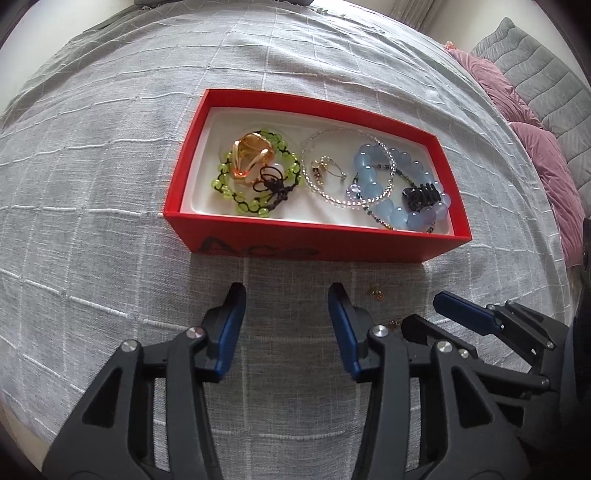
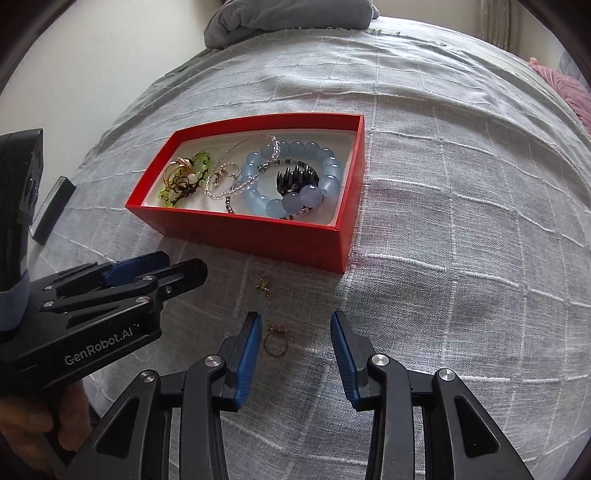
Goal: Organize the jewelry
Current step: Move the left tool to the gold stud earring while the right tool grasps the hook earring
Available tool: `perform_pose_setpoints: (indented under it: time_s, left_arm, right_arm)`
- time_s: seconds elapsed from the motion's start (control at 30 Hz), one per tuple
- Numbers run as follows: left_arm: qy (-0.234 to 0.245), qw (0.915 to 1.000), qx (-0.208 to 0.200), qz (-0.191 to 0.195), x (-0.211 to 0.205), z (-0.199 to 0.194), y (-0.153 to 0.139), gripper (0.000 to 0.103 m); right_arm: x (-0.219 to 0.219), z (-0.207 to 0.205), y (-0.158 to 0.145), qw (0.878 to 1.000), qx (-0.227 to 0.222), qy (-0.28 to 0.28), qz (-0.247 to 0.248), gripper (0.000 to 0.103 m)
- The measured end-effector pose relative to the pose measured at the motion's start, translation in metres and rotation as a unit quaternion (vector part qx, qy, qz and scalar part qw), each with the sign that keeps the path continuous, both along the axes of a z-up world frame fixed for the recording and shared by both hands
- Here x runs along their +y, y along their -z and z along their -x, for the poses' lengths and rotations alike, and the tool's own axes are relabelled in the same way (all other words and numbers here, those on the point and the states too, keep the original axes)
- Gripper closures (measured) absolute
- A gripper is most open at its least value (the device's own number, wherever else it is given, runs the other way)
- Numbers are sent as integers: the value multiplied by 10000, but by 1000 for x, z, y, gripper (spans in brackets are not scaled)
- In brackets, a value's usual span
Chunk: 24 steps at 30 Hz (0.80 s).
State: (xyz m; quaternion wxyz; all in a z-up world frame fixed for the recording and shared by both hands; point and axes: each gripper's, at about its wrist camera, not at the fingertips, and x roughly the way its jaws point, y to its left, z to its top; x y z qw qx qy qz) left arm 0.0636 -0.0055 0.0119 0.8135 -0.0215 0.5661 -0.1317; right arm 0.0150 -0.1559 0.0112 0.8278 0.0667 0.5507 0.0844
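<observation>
A red box (image 1: pixel 258 242) with a white lining sits on the grey checked cover. Inside lie a green bead bracelet (image 1: pixel 221 177), an amber ring (image 1: pixel 251 155), a clear bead strand (image 1: pixel 325 192), a blue bead bracelet (image 1: pixel 369 173) and a black hair claw (image 1: pixel 424 194). My left gripper (image 1: pixel 286 299) is open over bare cloth in front of the box. My right gripper (image 2: pixel 295 317) is also open. A gold hoop earring (image 2: pixel 275 341) lies on the cloth between its fingers, close to the left one and untouched. A second small gold piece (image 2: pixel 264 286) lies just beyond, toward the box.
Pink cushions (image 1: pixel 535 155) and a grey quilted cushion (image 1: pixel 535 74) lie at the right. A folded grey cloth (image 2: pixel 288 18) is at the far edge. A flat black object (image 2: pixel 51 210) rests left of the box. A person's hand (image 2: pixel 29 424) holds the left gripper (image 2: pixel 184 264).
</observation>
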Motion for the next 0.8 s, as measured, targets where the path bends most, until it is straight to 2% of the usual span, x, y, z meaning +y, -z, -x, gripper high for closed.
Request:
perform_pose_setpoints:
  time_s: [0.43, 0.5, 0.6, 0.8]
  left_arm:
    - [-132, 9995, 171, 222, 6, -2, 2, 53]
    - [-124, 9995, 165, 221, 6, -2, 1, 53]
    - [-117, 9995, 171, 229, 5, -1, 1, 53]
    - [-93, 9995, 169, 252, 5, 0, 0, 53]
  right_arm:
    - [21, -2, 10, 9993, -79, -224, 290, 65]
    - [24, -2, 10, 9991, -134, -279, 274, 80]
    - [24, -4, 11, 9993, -138, -234, 268, 89]
    - [24, -4, 6, 9991, -190, -277, 276, 90]
